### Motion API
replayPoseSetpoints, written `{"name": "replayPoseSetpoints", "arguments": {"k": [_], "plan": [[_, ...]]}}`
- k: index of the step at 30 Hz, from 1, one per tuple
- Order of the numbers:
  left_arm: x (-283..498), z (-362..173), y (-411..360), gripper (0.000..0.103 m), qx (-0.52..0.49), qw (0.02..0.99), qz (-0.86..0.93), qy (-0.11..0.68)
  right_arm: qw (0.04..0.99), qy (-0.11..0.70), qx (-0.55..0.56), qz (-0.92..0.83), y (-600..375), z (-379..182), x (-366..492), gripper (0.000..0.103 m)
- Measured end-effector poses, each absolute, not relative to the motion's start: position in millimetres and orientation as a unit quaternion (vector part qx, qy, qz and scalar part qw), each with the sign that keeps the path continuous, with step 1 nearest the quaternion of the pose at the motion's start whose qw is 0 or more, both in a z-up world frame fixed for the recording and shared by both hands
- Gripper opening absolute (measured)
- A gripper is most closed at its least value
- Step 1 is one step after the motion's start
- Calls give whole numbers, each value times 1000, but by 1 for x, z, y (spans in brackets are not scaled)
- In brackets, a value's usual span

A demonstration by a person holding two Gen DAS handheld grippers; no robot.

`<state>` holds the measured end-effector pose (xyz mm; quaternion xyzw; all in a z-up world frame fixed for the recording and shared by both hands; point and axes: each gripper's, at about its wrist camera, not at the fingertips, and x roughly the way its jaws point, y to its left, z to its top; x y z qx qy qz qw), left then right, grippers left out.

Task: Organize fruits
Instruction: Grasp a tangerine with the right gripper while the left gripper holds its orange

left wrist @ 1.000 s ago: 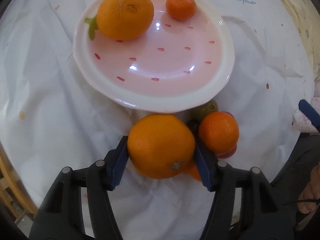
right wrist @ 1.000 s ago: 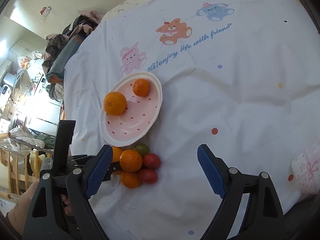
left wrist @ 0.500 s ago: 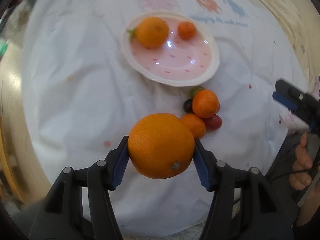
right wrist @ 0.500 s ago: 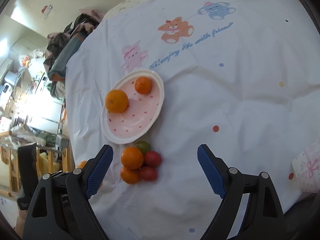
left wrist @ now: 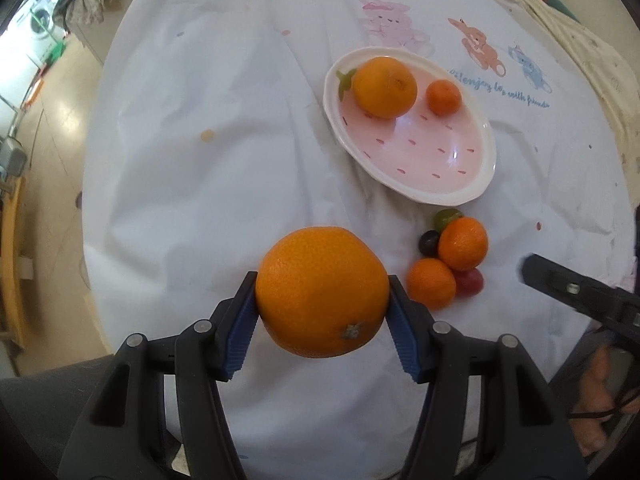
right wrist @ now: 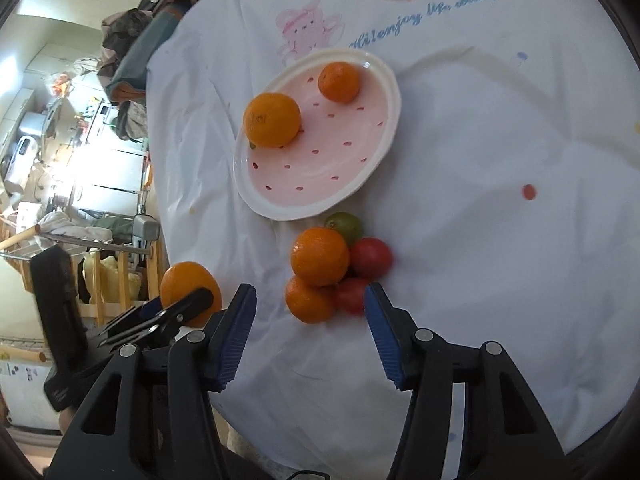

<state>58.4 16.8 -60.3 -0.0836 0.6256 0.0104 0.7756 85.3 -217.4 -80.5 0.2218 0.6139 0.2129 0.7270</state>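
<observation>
My left gripper (left wrist: 322,320) is shut on a large orange (left wrist: 322,292) and holds it in the air above the white tablecloth. The orange also shows in the right wrist view (right wrist: 188,292), at the table's near left edge. A pink plate (left wrist: 460,196) holds a large orange (left wrist: 385,87) and a small mandarin (left wrist: 443,97). A pile of mandarins (right wrist: 319,262), red tomatoes (right wrist: 370,258) and a green fruit (right wrist: 345,226) lies just in front of the plate (right wrist: 376,176). My right gripper (right wrist: 310,332) is open and empty, just before this pile.
The round table wears a white cloth with cartoon animals (right wrist: 308,28). Clothes are heaped on a chair (right wrist: 140,40) beyond the far left edge. A wooden rack and kitchen clutter (right wrist: 100,240) stand on the left. My right gripper's body (left wrist: 580,296) shows at the right.
My left gripper has lifted the large orange off the pile and drawn back from the plate. My right gripper has moved closer to the fruit pile and narrowed its opening.
</observation>
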Motion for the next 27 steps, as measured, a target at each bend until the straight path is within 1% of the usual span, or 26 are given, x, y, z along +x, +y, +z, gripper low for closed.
{"name": "replayPoseSetpoints", "arguments": {"k": [5, 12, 15, 16, 17, 23, 27], "plan": [[55, -56, 19, 56, -105, 774, 1, 624, 721, 638, 216, 162, -198, -98, 97, 59], [53, -51, 22, 56, -116, 776, 0, 620, 732, 651, 161, 119, -175, -109, 105, 58], [53, -49, 20, 56, -113, 779, -7, 617, 742, 647, 136, 109, -170, -107, 108, 53], [53, -48, 19, 56, -112, 779, -9, 616, 741, 650, 129, 108, -169, -107, 108, 49], [53, -48, 19, 56, -112, 780, -11, 616, 742, 649, 127, 110, -168, -106, 107, 41], [53, -49, 20, 56, -114, 778, -8, 618, 746, 641, 132, 126, -176, -93, 98, 41], [52, -52, 23, 56, -119, 777, -5, 618, 758, 618, 152, 144, -198, -69, 77, 40]]}}
